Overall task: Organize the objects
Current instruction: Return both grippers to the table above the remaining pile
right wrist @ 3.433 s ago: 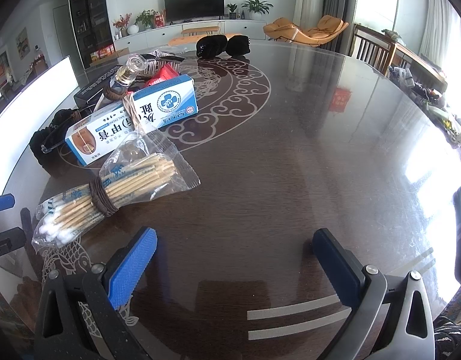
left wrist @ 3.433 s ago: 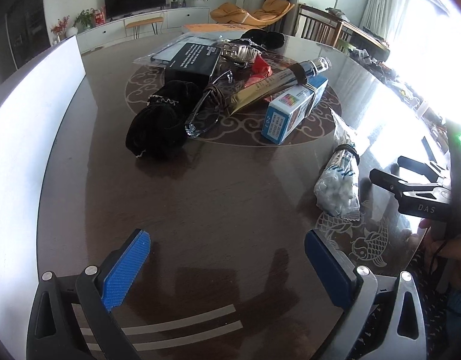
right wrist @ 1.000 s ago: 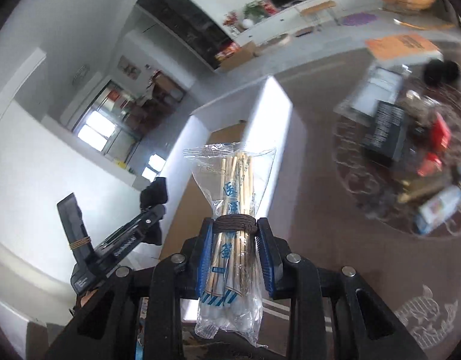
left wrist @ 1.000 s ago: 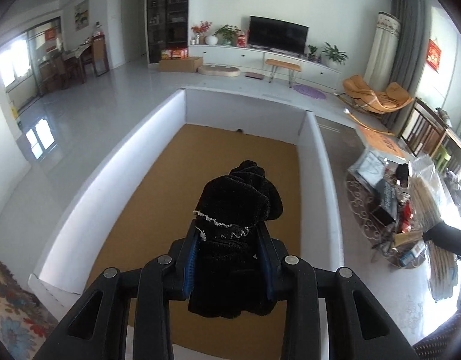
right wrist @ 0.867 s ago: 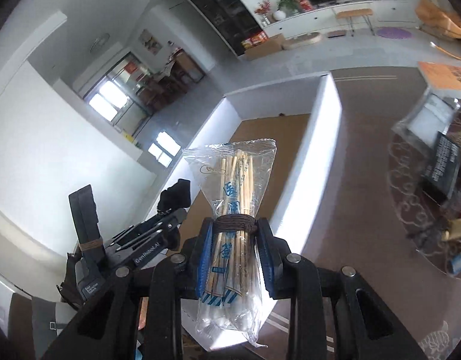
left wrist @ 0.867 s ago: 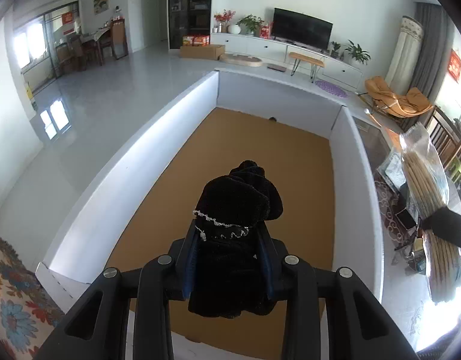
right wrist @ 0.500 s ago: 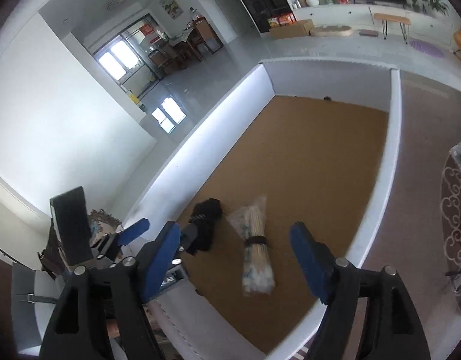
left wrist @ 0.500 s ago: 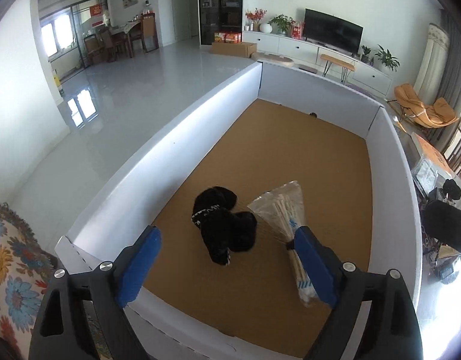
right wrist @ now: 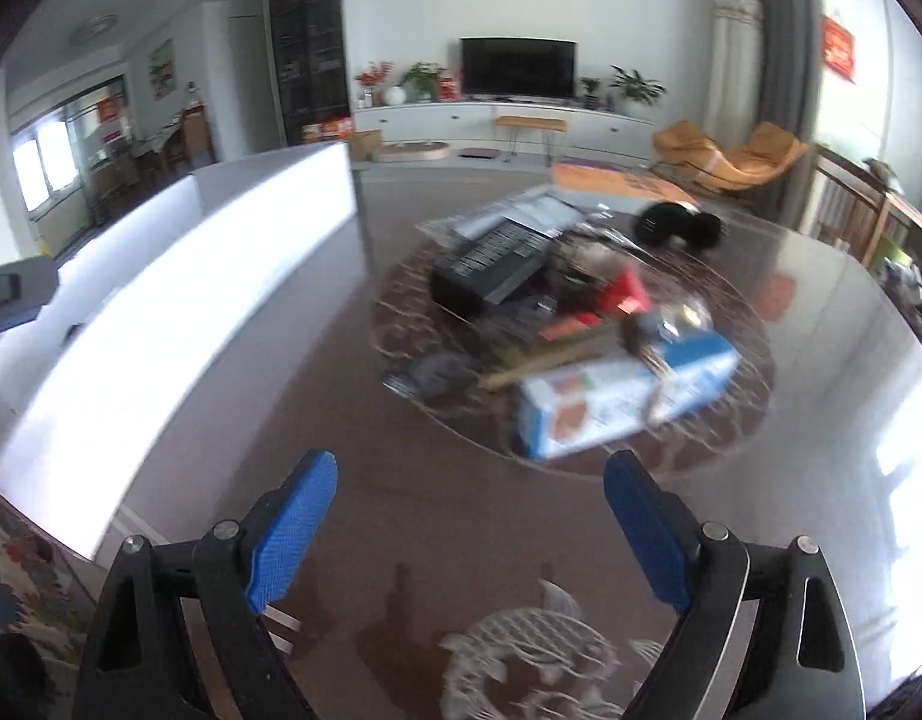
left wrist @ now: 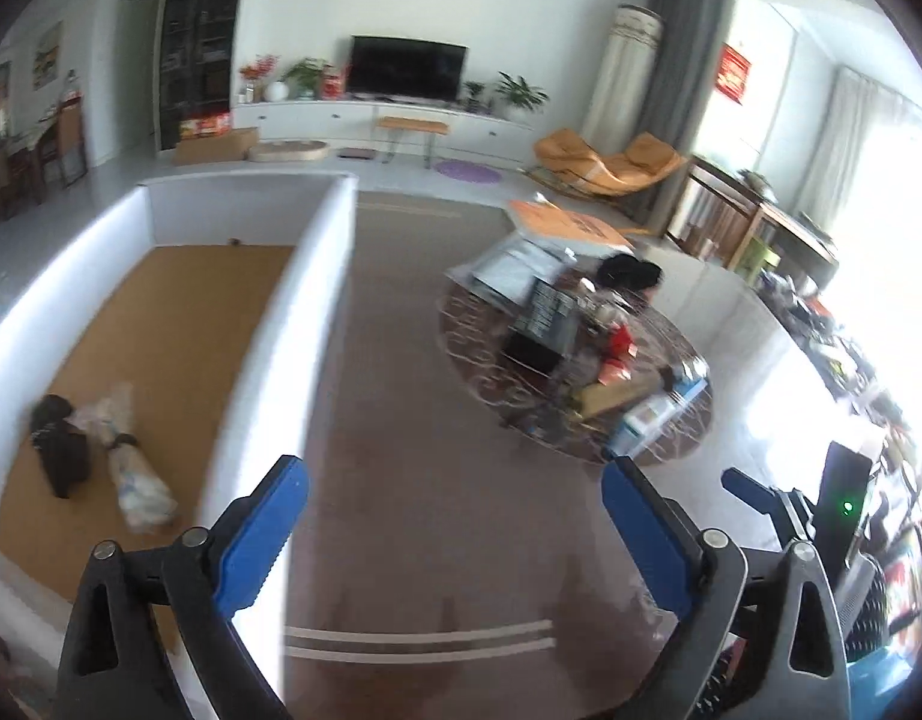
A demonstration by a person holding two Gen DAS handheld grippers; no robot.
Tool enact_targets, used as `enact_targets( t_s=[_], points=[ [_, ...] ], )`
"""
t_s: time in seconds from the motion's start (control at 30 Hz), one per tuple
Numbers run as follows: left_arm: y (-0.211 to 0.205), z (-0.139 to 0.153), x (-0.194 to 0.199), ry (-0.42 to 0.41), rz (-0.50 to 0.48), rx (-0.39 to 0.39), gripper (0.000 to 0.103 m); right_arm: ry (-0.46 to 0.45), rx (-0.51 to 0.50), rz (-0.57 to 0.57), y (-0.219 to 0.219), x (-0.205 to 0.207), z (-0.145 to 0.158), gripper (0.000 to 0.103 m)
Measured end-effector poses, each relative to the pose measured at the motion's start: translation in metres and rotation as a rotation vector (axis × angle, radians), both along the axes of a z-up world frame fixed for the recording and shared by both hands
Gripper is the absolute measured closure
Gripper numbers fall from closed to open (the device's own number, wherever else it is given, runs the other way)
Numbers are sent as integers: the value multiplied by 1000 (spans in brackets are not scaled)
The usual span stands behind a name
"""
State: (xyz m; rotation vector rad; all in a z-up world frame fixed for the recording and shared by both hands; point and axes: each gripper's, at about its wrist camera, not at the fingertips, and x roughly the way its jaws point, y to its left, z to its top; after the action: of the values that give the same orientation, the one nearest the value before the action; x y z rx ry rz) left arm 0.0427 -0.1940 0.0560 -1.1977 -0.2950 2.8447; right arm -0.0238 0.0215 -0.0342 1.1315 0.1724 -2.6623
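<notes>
Both drops are done and the view has swung from the box [left wrist: 317, 312] back to the table [left wrist: 413, 480], black pouch [left wrist: 59, 450] and cotton swabs [left wrist: 131, 468] lying inside at the left, left gripper [left wrist: 455, 516] and right gripper [right wrist: 467, 516] spread wide and empty, the pile [right wrist: 581, 324] next.

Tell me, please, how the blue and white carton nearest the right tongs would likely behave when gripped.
The blue and white carton looks like thin cardboard, so probably light and crushable. Its flat faces should suit the open right tongs. It seems to lie under neighbouring clutter, which may shift.
</notes>
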Motion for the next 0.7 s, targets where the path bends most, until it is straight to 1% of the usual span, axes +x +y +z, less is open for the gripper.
enact_targets(
  t_s=[0.1, 0.17, 0.27, 0.37, 0.43, 0.5, 0.63, 0.7],
  points=[
    [44, -33, -20, -65, -54, 4, 3, -32, 18, -104, 45, -2, -11, 12],
    [65, -58, -35, -111, -67, -42, 3, -45, 37, -152, 64, -4, -14, 12],
    [81, -82, -53, -136, -66, -114, 3, -51, 63, -183, 81, -10, -16, 12],
    [83, -98, -67, -153, -43, -142, 3, -50, 87, -191, 88, -10, -17, 12],
    [78, -104, -73, -171, -24, -129, 3, -69, 84, -196, 90, -12, -18, 12],
    [77, -109, -79, -175, -16, -120, 3, -85, 70, -200, 90, -15, -20, 9],
    [79, -118, -83, -173, 1, -175, 3, -101, 62, -206, 91, -18, -20, 5],
    [83, -117, -85, -166, -17, -189, 3, -121, 39, -214, 94, -19, -21, 3]
  ],
)
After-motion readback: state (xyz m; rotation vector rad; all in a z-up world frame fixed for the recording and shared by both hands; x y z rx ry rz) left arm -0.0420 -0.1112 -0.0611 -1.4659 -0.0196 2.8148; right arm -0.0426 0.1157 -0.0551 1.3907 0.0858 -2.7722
